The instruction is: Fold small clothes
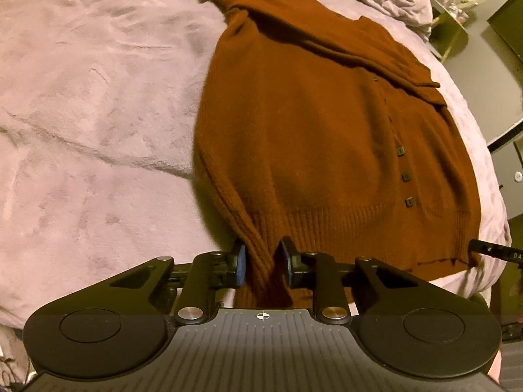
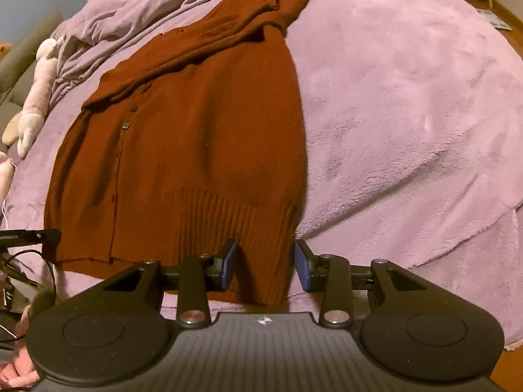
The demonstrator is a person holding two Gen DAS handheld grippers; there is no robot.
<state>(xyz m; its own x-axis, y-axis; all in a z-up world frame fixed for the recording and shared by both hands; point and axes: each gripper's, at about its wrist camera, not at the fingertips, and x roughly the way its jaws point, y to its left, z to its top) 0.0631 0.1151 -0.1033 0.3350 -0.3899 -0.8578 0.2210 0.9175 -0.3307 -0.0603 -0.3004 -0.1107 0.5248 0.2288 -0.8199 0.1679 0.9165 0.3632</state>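
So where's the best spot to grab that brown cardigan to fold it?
Probably the ribbed hem at its two near corners, coming in from the near edge of the bed. The cardigan lies flat with the hem closest, and cloth already sits between the open fingers of the left gripper and right gripper.
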